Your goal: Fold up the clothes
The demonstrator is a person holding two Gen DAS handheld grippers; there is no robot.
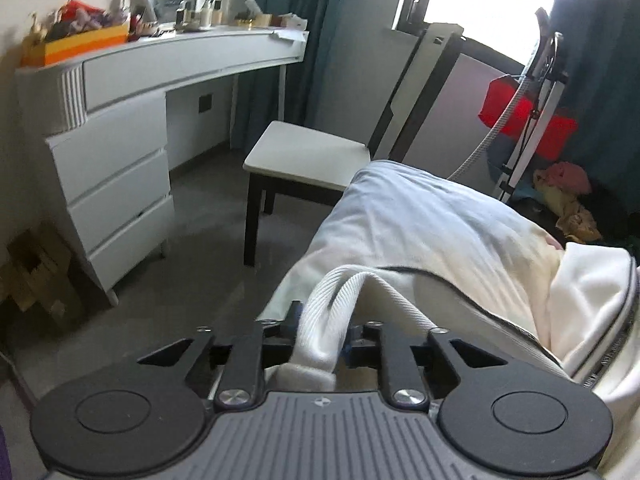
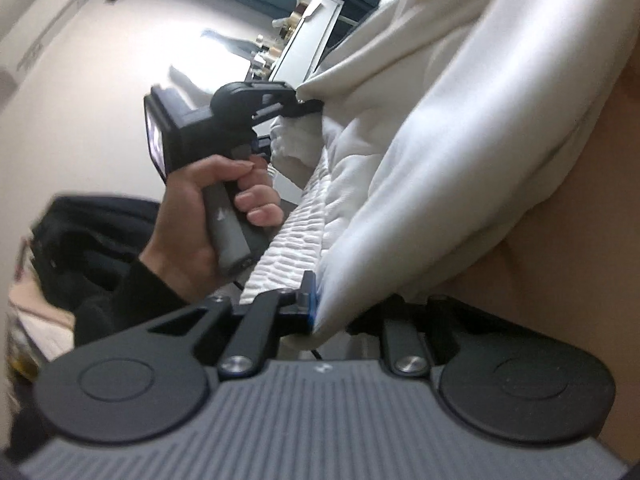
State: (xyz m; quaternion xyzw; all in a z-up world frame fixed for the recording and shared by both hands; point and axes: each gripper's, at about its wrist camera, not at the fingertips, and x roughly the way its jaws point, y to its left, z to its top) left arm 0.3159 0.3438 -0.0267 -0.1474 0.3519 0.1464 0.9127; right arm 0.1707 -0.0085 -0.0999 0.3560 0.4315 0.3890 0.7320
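Observation:
A white garment with a ribbed hem and a dark zip lies over a pale bedsheet. My left gripper is shut on a bunched fold of the ribbed hem, which stands up between its fingers. In the right wrist view the garment hangs stretched between both grippers. My right gripper is shut on the hem's other end; its right finger is hidden by cloth. A hand holds the left gripper further along the ribbed band.
A white chair with dark legs stands by the bed corner. A white dresser carries bottles and an orange box. A stand with a red item and a clothes pile are on the right. A cardboard box sits on the floor.

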